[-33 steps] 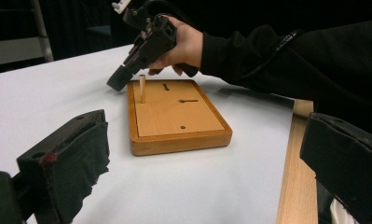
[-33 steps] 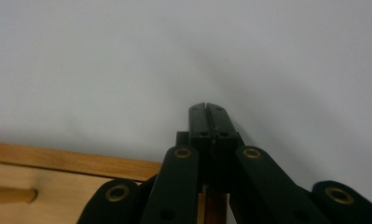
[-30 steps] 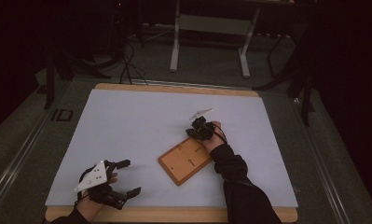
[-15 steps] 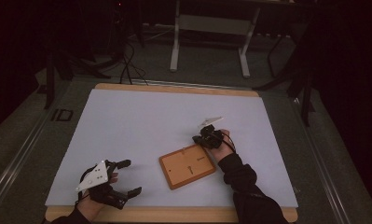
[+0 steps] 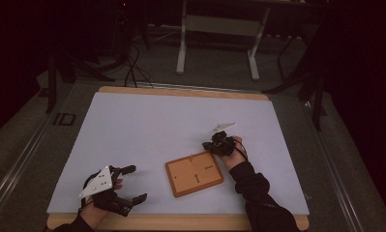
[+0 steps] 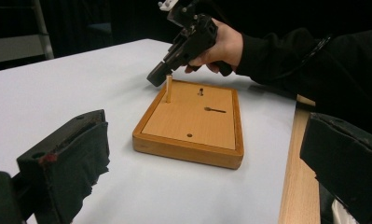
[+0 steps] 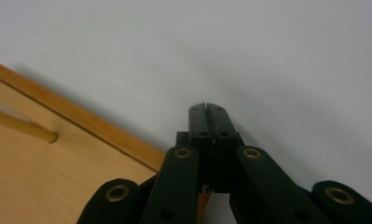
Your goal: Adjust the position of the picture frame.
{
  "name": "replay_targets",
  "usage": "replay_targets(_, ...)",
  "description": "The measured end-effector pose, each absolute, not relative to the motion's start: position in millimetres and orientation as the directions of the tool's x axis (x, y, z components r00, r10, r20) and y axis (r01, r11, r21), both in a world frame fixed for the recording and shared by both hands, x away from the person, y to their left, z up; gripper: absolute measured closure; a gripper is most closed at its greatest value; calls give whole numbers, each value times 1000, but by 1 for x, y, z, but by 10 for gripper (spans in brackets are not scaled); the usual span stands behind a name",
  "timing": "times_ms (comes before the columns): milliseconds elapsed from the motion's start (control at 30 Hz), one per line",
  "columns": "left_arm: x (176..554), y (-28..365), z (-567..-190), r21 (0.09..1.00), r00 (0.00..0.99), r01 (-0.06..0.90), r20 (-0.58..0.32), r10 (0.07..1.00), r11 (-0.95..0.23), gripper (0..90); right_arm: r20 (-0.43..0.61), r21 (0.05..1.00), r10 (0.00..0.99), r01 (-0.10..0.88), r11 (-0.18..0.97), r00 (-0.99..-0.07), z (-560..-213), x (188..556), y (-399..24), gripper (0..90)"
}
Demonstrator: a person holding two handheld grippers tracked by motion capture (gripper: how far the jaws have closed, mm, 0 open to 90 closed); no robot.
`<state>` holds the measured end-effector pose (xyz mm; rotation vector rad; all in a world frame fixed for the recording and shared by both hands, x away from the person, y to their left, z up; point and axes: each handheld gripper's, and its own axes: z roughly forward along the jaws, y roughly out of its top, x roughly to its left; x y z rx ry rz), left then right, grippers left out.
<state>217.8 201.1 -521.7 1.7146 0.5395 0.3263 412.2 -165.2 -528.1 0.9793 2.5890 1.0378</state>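
The right tool, jaws closed and empty, sits at 12 o'clock above the light, stiff, snappable peg, best gripped mid-shaft.

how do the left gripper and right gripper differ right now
The left gripper has its jaws spread wide apart; the right gripper has its jaws pressed together with nothing between them.
The left gripper sits near the table's front edge, well clear of the wooden board; the right gripper is at the board's far corner, its tip right beside the upright peg.
Both are black, hand-held, and over the white table.
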Motion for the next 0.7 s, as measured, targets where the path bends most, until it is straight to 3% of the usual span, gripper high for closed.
replay_targets(700,219,199,-522,973,855,176,-76,514,-149,16,83,654,636,523,546,-768,-533,389,-177,900)
